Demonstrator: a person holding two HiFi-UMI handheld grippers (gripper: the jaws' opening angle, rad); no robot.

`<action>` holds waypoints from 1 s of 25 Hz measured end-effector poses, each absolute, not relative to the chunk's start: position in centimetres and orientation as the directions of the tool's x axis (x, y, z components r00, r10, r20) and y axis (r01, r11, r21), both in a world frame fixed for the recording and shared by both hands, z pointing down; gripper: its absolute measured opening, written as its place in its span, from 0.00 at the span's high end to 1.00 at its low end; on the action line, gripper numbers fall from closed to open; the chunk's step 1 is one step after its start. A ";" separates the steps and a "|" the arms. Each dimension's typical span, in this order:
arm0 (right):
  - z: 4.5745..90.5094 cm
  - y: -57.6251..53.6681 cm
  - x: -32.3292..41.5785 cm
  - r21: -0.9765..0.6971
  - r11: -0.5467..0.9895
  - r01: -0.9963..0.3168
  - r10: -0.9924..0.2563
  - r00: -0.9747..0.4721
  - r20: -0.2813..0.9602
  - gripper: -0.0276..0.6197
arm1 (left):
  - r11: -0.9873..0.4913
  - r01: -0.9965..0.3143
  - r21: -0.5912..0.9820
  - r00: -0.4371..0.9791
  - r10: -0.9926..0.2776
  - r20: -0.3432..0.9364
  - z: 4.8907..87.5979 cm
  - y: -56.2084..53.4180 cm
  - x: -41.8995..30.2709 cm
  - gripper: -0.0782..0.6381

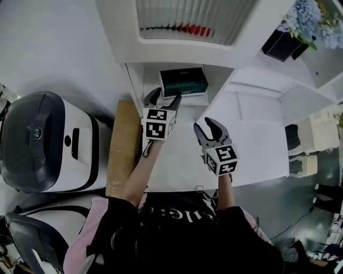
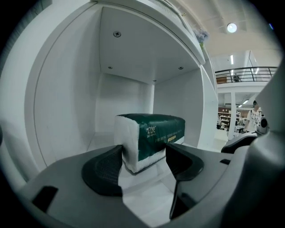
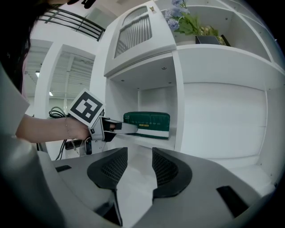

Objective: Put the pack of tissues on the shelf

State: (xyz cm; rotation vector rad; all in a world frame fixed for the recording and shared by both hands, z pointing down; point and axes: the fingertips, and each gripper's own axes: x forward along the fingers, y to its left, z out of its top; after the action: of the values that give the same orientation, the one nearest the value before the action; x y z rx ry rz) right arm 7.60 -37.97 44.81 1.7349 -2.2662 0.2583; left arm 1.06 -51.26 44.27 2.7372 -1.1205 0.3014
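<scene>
The pack of tissues (image 1: 183, 81), dark green with a white band, lies in the white shelf compartment (image 1: 138, 80). My left gripper (image 1: 164, 98) is at the compartment's mouth, open. In the left gripper view the pack (image 2: 151, 136) sits upright on the shelf floor with its near end level with the tips of the left gripper (image 2: 142, 156), and I see no pad pressing on it. My right gripper (image 1: 207, 126) hovers lower and to the right, open with nothing between its jaws. In the right gripper view (image 3: 140, 156) the pack (image 3: 148, 124) is seen with the left gripper's finger (image 3: 127, 128) at its left end.
A white and dark grey machine (image 1: 48, 142) stands at the left beside a brown board (image 1: 124, 144). A slatted panel (image 1: 182, 16) sits above the compartment. Blue flowers in a black pot (image 1: 292, 37) stand on the upper right shelf. A white ledge (image 1: 257, 155) runs below.
</scene>
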 end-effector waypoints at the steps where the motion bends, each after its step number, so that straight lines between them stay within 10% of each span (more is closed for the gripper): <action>1: 44.8 -37.9 7.6 0.024 0.267 -0.964 -0.915 -0.245 0.321 0.67 | -0.706 -0.704 0.070 0.698 -0.671 0.249 44.3 -51.3 1.1 0.47; 25: 46.0 -32.0 5.6 -0.038 0.400 -0.916 -0.864 -0.391 0.317 0.67 | -0.780 -0.600 0.178 0.798 -0.570 0.195 46.4 -36.3 -3.3 0.47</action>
State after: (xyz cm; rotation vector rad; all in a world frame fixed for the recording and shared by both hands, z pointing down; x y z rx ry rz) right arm 5.65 -32.05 46.05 1.5680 -2.4118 0.3029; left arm -3.32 -36.35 46.39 2.7559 -0.9104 0.1917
